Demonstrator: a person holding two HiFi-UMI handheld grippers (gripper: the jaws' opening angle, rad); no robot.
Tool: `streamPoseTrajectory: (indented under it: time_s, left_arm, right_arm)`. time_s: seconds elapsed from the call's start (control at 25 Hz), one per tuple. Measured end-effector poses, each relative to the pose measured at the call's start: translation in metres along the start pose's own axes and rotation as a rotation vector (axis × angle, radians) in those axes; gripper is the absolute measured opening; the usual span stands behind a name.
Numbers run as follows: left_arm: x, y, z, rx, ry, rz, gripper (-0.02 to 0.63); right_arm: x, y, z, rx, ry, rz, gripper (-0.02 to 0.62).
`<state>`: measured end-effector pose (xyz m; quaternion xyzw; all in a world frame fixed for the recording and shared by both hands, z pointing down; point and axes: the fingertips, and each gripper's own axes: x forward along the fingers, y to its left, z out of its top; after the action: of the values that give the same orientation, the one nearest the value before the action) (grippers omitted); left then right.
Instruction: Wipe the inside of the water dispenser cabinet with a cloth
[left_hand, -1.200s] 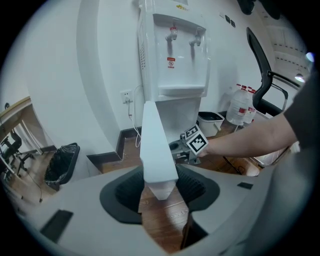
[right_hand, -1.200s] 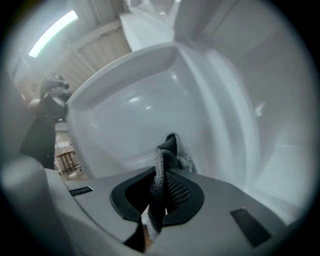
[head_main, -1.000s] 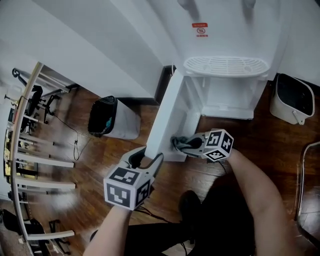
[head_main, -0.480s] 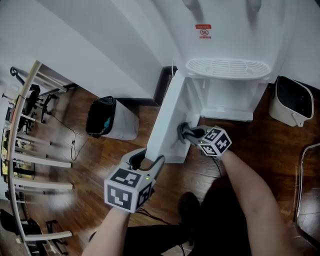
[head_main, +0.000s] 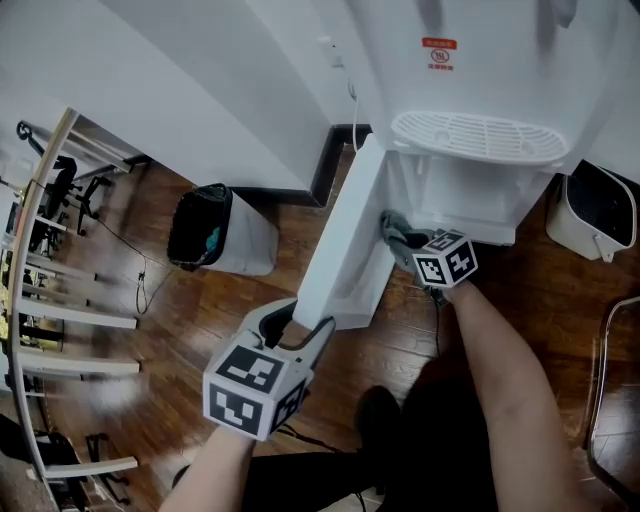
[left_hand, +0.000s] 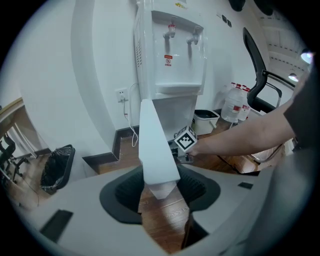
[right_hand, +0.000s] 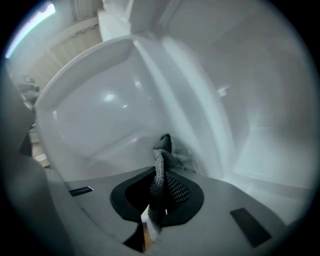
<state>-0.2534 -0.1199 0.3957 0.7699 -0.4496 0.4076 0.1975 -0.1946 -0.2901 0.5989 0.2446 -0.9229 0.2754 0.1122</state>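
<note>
The white water dispenser stands against the wall with its lower cabinet door swung open toward me. My left gripper is at the door's near bottom corner, and that corner sits between its widely spread jaws with the pads against it. At the mouth of the cabinet, beside the door's inner face, my right gripper is shut on a grey cloth. In the right gripper view the cloth bunches out of the jaws against the white inner wall.
A black-lined waste bin stands on the wood floor left of the door. A white container is right of the dispenser. The drip tray juts out above the cabinet. A power cord runs down the wall.
My right gripper has carried the cloth from the door's lower inner face away from me to the cabinet mouth. The left gripper has stayed at the door's corner.
</note>
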Motion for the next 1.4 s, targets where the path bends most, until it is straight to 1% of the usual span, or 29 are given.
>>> streamPoseTrajectory:
  time_s: [0.12, 0.2, 0.28, 0.36, 0.4, 0.44, 0.48, 0.52, 0.56, 0.64, 0.72, 0.8, 0.84, 0.92, 1.0, 1.04, 1.08, 1.12, 1.2, 1.28, 1.4]
  left_arm:
    - [-0.001, 0.001, 0.000, 0.004, -0.001, 0.002, 0.233]
    - [-0.001, 0.000, 0.000, 0.008, 0.001, 0.005, 0.233]
    - [0.000, -0.001, 0.000, 0.013, 0.004, 0.006, 0.235]
    - [0.000, -0.003, -0.001, 0.011, 0.011, 0.007, 0.236]
    - [0.000, -0.004, -0.001, 0.012, 0.015, 0.011, 0.238]
    - [0.000, -0.003, -0.001, 0.014, 0.018, 0.015, 0.238]
    - [0.000, -0.003, -0.001, 0.016, 0.023, 0.019, 0.238]
    - [0.001, -0.004, -0.001, 0.017, 0.030, 0.022, 0.239]
    - [0.002, -0.004, -0.001, 0.018, 0.035, 0.023, 0.239]
    - [0.003, -0.003, 0.000, 0.025, 0.032, 0.032, 0.241]
    - [0.004, -0.002, 0.001, 0.035, 0.021, 0.046, 0.242]
    - [0.005, -0.001, 0.002, 0.042, 0.016, 0.059, 0.244]
    - [0.005, -0.001, 0.002, 0.044, 0.019, 0.062, 0.242]
    - [0.006, -0.002, 0.002, 0.046, 0.028, 0.057, 0.245]
    - [0.008, -0.006, 0.002, 0.042, 0.036, 0.050, 0.248]
    - [0.009, -0.007, 0.001, 0.040, 0.038, 0.049, 0.249]
    - [0.009, -0.008, 0.001, 0.041, 0.039, 0.052, 0.249]
    - [0.009, -0.006, 0.001, 0.045, 0.040, 0.059, 0.249]
    - [0.010, -0.002, 0.002, 0.052, 0.043, 0.071, 0.250]
    - [0.012, -0.004, 0.000, 0.054, 0.053, 0.074, 0.250]
    - [0.012, -0.006, 0.000, 0.062, 0.065, 0.088, 0.255]
  right_arm:
    - [0.000, 0.070, -0.040, -0.145, 0.134, 0.272, 0.031]
    - [-0.011, 0.112, -0.069, -0.195, 0.197, 0.441, 0.031]
    - [-0.026, 0.150, -0.092, -0.210, 0.247, 0.601, 0.031]
    - [-0.037, 0.179, -0.105, -0.209, 0.281, 0.718, 0.031]
    - [-0.039, 0.188, -0.109, -0.209, 0.294, 0.747, 0.031]
    - [-0.038, 0.191, -0.113, -0.212, 0.308, 0.751, 0.031]
    - [-0.034, 0.186, -0.117, -0.218, 0.325, 0.724, 0.031]
    - [-0.028, 0.174, -0.120, -0.223, 0.341, 0.666, 0.030]
    - [-0.021, 0.154, -0.122, -0.224, 0.351, 0.580, 0.030]
    - [-0.008, 0.102, -0.114, -0.201, 0.323, 0.364, 0.029]
    - [-0.003, 0.051, -0.093, -0.142, 0.242, 0.153, 0.030]
    - [-0.004, 0.005, -0.071, -0.068, 0.159, -0.032, 0.031]
    - [-0.006, -0.016, -0.062, -0.027, 0.120, -0.109, 0.031]
    - [-0.010, -0.050, -0.046, 0.069, 0.043, -0.232, 0.031]
    - [-0.016, -0.076, -0.038, 0.163, -0.007, -0.309, 0.030]
    - [-0.017, -0.083, -0.037, 0.193, -0.015, -0.322, 0.030]
    - [-0.016, -0.085, -0.036, 0.207, -0.012, -0.316, 0.029]
    - [-0.010, -0.083, -0.036, 0.208, 0.002, -0.292, 0.029]
    - [0.004, -0.066, -0.044, 0.183, 0.058, -0.207, 0.030]
    - [0.008, -0.032, -0.067, 0.111, 0.145, -0.067, 0.029]
    - [0.005, 0.041, -0.104, -0.089, 0.299, 0.205, 0.029]
